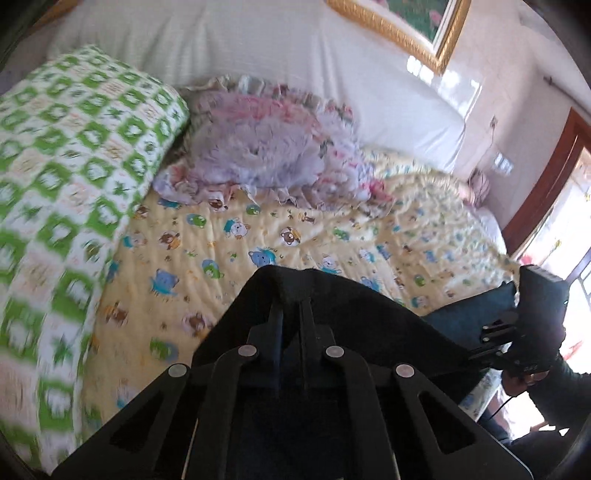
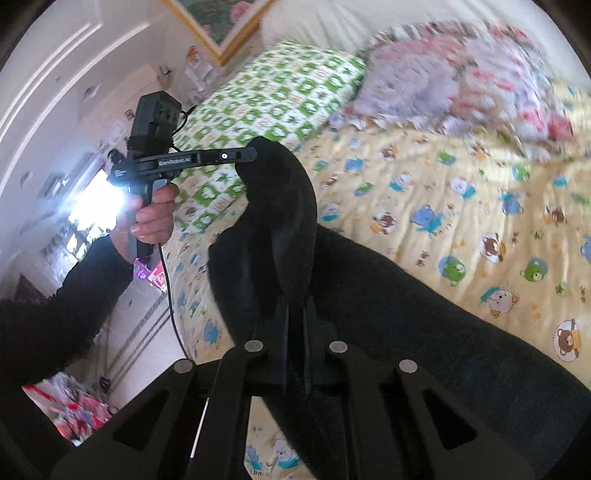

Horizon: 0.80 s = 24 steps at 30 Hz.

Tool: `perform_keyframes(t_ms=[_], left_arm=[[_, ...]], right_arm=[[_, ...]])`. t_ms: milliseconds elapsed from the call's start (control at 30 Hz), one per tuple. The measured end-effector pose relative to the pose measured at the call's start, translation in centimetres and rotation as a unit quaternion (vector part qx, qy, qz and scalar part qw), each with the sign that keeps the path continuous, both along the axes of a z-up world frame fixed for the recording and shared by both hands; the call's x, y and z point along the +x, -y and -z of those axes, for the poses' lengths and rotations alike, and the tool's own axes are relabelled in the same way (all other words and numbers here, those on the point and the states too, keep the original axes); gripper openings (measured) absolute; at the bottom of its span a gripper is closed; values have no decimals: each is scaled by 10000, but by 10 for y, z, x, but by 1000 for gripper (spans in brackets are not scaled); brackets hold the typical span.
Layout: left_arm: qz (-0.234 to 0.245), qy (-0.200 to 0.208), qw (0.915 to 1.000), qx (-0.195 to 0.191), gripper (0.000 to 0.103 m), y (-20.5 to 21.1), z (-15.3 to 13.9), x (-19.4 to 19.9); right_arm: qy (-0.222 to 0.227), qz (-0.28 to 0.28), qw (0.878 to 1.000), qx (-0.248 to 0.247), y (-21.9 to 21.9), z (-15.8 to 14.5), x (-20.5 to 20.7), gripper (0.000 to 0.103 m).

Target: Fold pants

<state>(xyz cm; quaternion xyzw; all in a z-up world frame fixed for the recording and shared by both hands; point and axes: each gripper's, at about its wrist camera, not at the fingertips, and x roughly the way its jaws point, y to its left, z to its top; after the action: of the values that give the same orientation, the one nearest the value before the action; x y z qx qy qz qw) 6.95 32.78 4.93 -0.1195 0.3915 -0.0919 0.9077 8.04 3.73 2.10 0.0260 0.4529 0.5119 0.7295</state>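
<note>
The dark pants hang lifted above the yellow cartoon-print bed cover. My left gripper is shut on an edge of the pants, and the cloth drapes over its fingers. It also shows in the right wrist view, held by a hand at the left, pinching a raised corner of the pants. My right gripper is shut on the pants too. It shows in the left wrist view at the right edge. The cloth stretches between both grippers.
A green-and-white checked folded quilt lies at the left of the bed. A pink-purple ruffled pillow and a white bolster lie at the head. A gold-framed picture hangs on the wall. A doorway is at the right.
</note>
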Motion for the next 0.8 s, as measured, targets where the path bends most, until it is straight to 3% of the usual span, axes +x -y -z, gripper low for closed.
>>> perform_keyframes(t_ms=[167, 333, 533, 800], left_arm=[[-293, 216, 9989, -304, 5, -5, 9, -48], [-652, 242, 9949, -736, 5, -17, 37, -81], [-1025, 105, 9892, -1042, 7, -29, 72, -94], [-1453, -63, 9810, -1284, 7, -37, 91, -123]], right_arm=[[187, -242, 9995, -15, -3, 2, -23, 7], [175, -396, 9990, -149, -6, 12, -35, 7], [182, -526, 9977, -394, -14, 24, -44, 10], [244, -585, 9962, -599, -19, 30, -50, 11]])
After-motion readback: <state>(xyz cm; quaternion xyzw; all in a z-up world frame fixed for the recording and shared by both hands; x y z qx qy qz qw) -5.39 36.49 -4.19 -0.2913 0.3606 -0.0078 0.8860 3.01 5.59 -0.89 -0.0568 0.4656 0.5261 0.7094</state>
